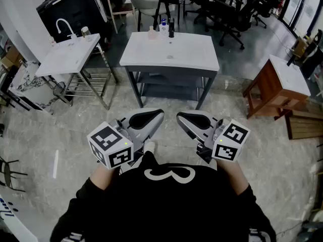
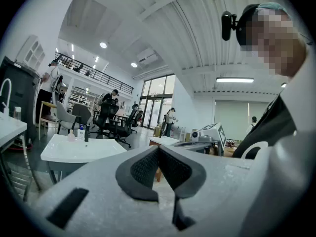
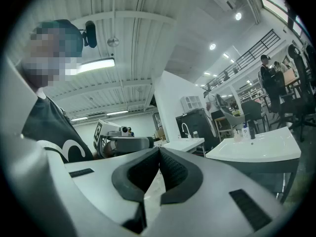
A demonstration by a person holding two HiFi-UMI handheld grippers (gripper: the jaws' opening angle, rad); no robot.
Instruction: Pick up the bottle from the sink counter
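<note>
A white sink counter [image 1: 171, 52] stands a few steps ahead on the floor. At its far edge stand three bottles: a pink one [image 1: 151, 33], a white one with a blue label [image 1: 163, 26] and a dark one [image 1: 171, 28]. Both grippers hang close to the person's chest, well short of the counter. My left gripper [image 1: 160, 114] and right gripper [image 1: 178, 117] point inward at each other, each shut with nothing between the jaws. In the left gripper view the jaws [image 2: 159, 149] meet, with the counter [image 2: 74, 149] at the left. The right gripper view shows the shut jaws [image 3: 159, 152] and the bottles [image 3: 245, 131] far off.
A second white sink [image 1: 68, 54] with a tap stands at the left over a metal rack [image 1: 86, 84]. A wooden stool with a white top [image 1: 280, 84] is at the right. Office chairs [image 1: 222, 9] and a black cabinet [image 1: 70, 9] lie behind the counter.
</note>
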